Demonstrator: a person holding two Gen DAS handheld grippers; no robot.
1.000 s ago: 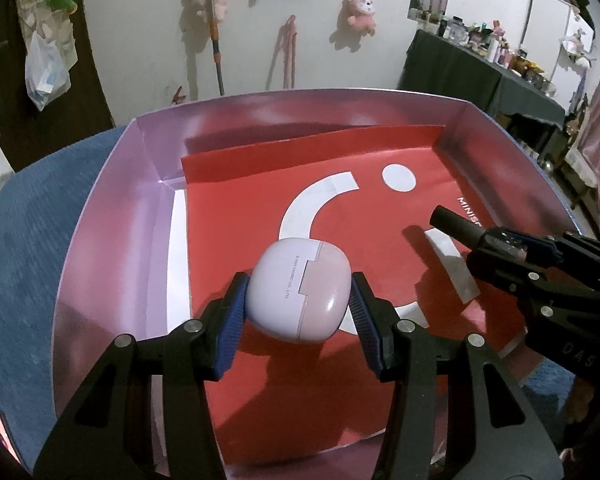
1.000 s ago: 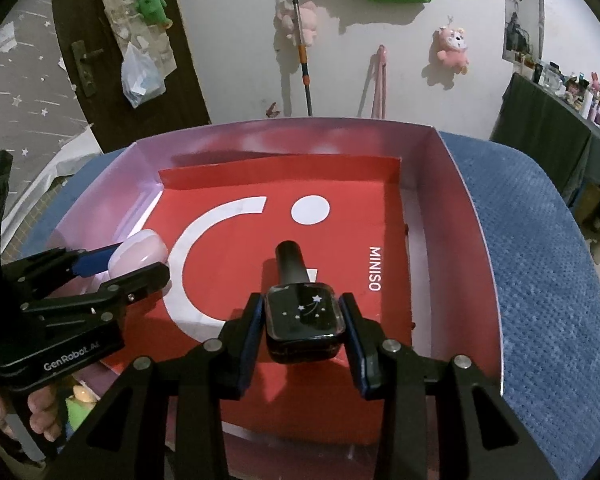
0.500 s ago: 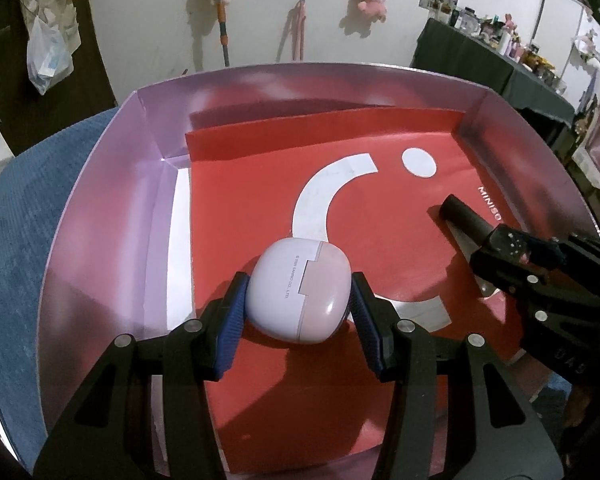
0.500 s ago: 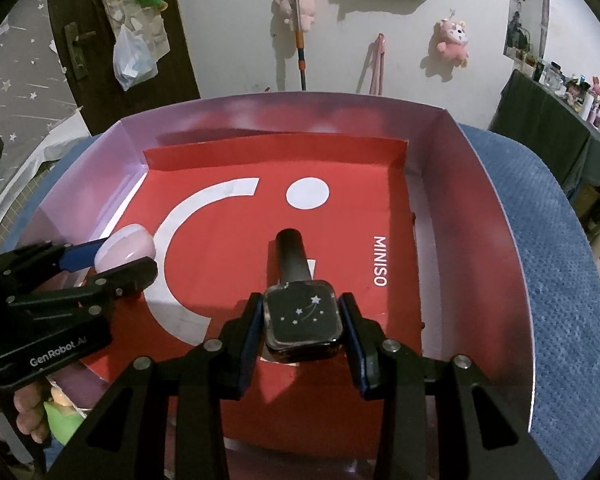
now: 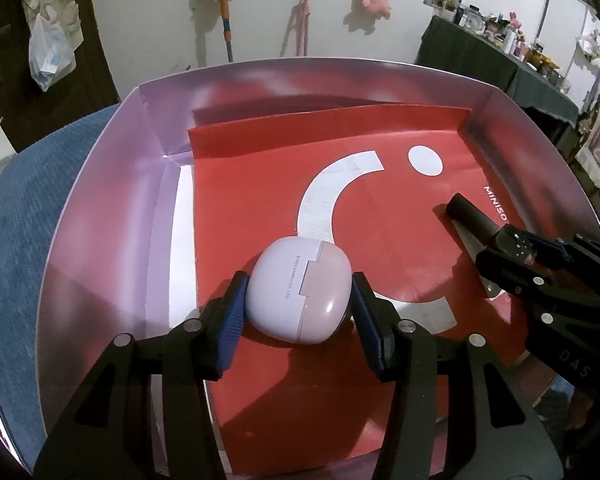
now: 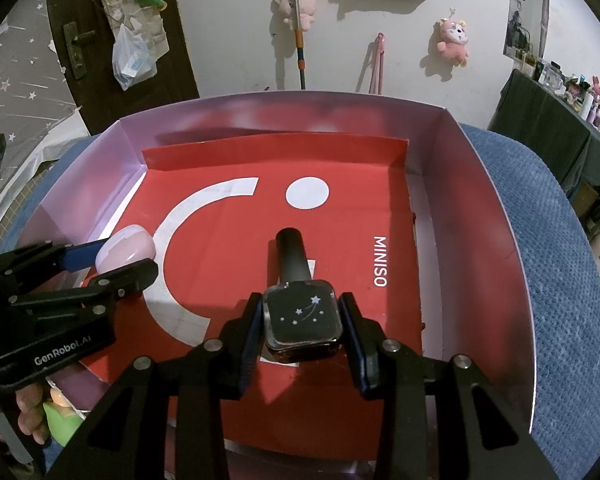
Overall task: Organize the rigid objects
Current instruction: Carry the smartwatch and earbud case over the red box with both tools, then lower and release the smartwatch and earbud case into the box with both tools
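Over the red liner [image 5: 260,184] of a shallow pink box [image 5: 100,208], both tongs are working side by side. The left tongs [image 5: 298,300] are gripping a pale lilac-and-pink case [image 5: 296,292] (rounded, with small print on its lid), their blue pads pressing on its two sides, and it is sitting low over the liner near the box's left wall; whether it is touching the liner cannot be told. The right tongs [image 6: 302,322] are closing narrowly on a black watch [image 6: 302,316], its square face showing white stars, with its dark strap [image 6: 292,254] pointing away across the liner toward the white dot [image 6: 307,193]. From the left wrist view the right tongs [image 5: 532,258] are showing at the right edge, just beside the word MINISO [image 5: 496,202]. The box is resting on a blue textured surface [image 6: 548,248]. Behind it, plush toys [image 6: 454,38] and a broom handle [image 6: 298,24] are hanging on a white wall.
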